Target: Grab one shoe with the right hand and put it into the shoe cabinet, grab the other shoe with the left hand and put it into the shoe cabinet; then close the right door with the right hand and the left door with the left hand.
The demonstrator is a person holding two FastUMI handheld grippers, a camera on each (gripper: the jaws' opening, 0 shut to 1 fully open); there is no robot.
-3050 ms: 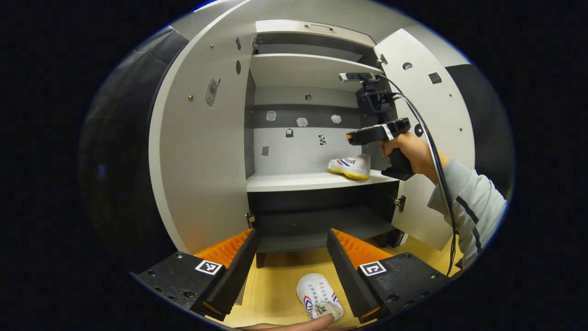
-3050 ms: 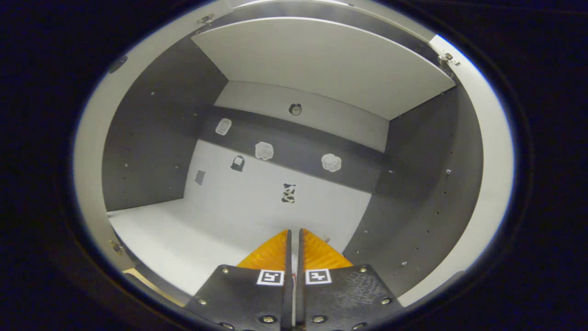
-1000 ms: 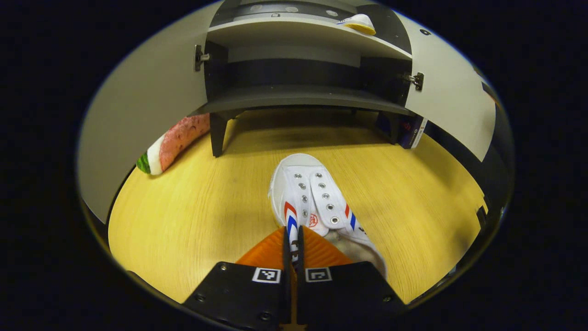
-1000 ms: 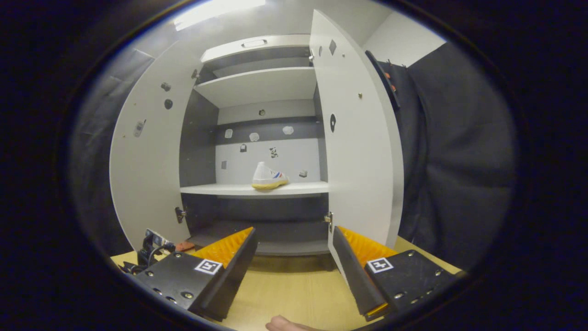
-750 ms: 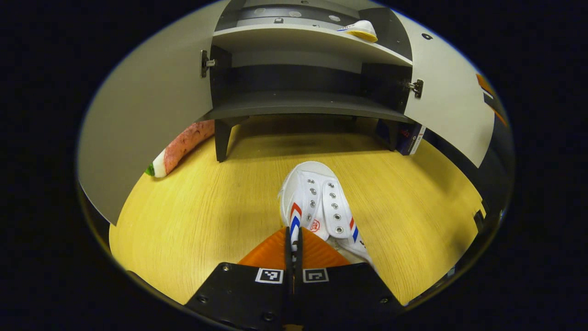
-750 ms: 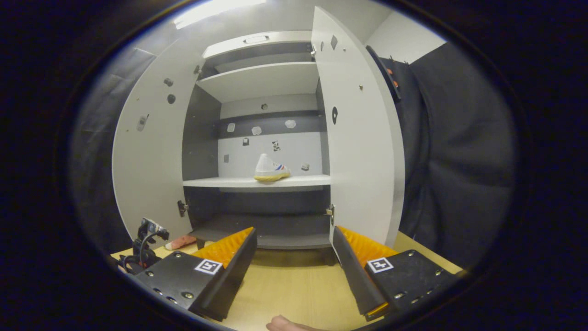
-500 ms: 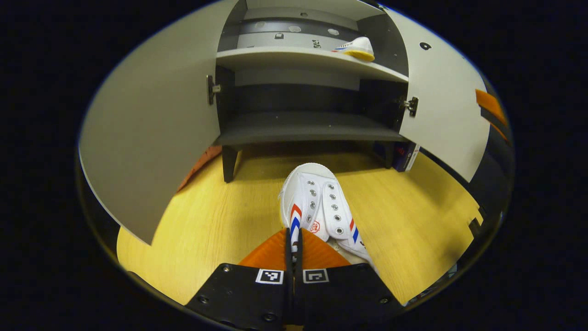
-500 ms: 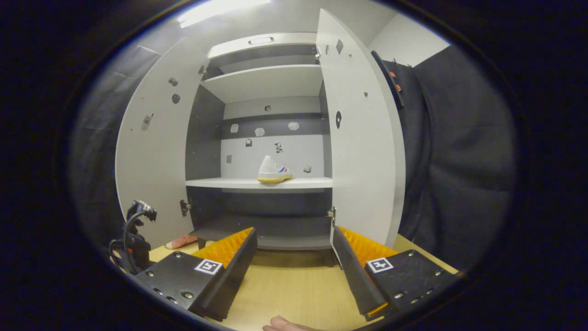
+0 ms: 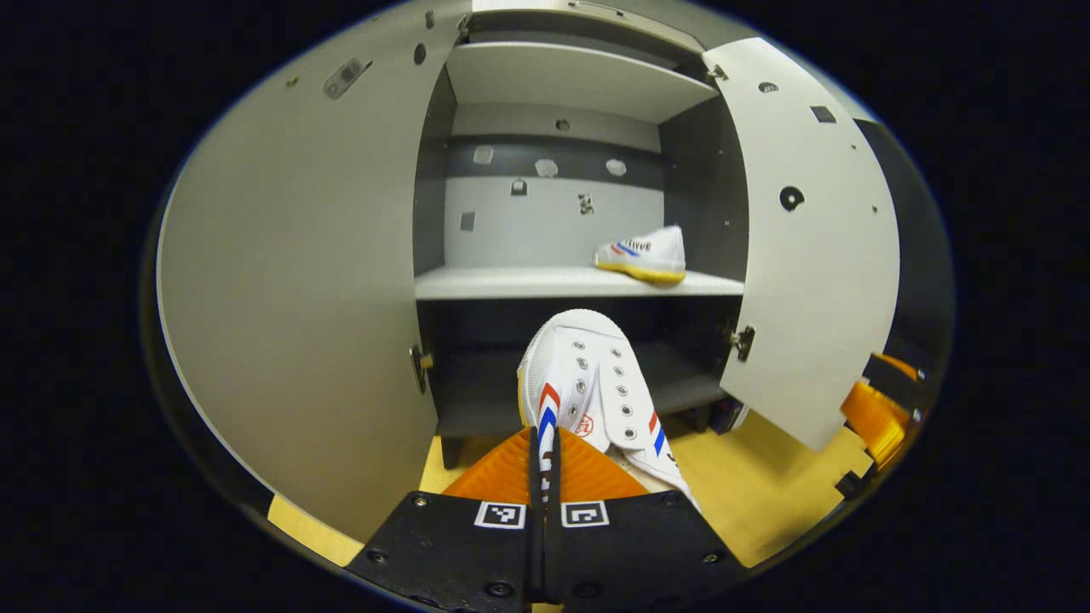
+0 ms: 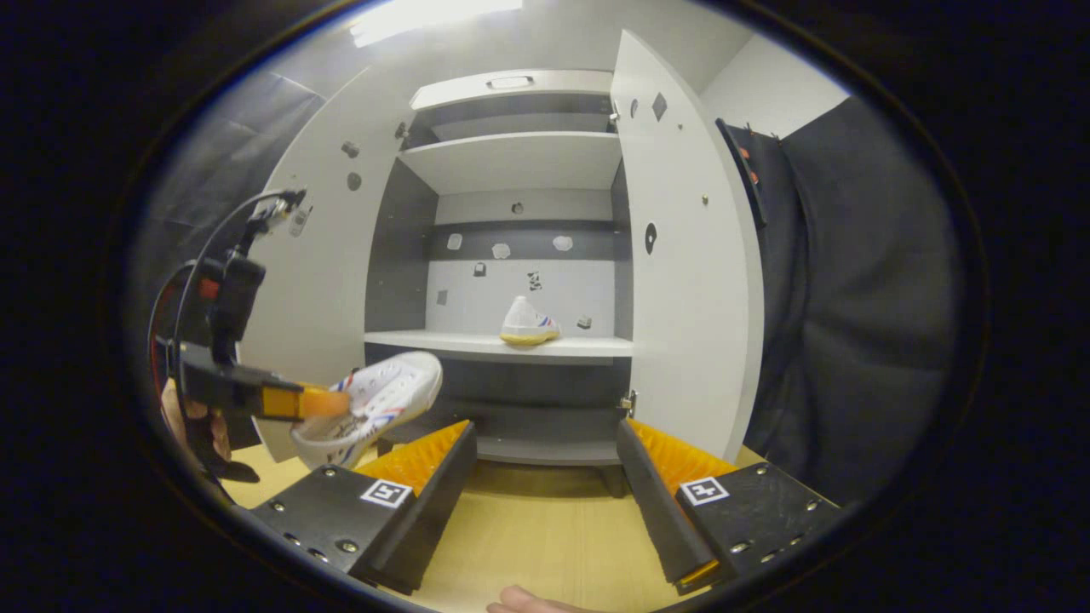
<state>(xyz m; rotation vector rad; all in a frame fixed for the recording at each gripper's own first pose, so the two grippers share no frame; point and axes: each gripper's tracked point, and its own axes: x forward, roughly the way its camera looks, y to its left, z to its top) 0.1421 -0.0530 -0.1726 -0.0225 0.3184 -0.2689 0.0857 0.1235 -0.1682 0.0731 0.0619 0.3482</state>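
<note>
The shoe cabinet (image 9: 545, 281) stood at the far side of the table (image 10: 545, 545), both doors swung outward, the left door (image 9: 298, 281) and right door (image 9: 809, 247) flanking its shelves. One shoe (image 9: 643, 254) sat on the middle shelf (image 9: 511, 283), toward its right end. The other shoe (image 9: 592, 387) hung above the table, near the cabinet's front, left of centre, clamped in the left gripper (image 9: 545, 451). The right gripper (image 10: 545, 477) hovered nearer, over the table.

One white shoe (image 9: 588, 387) is hanging toe-up before the open shoe cabinet (image 9: 553, 285) (its mate (image 9: 643, 254) is sitting on the shelf).
</note>
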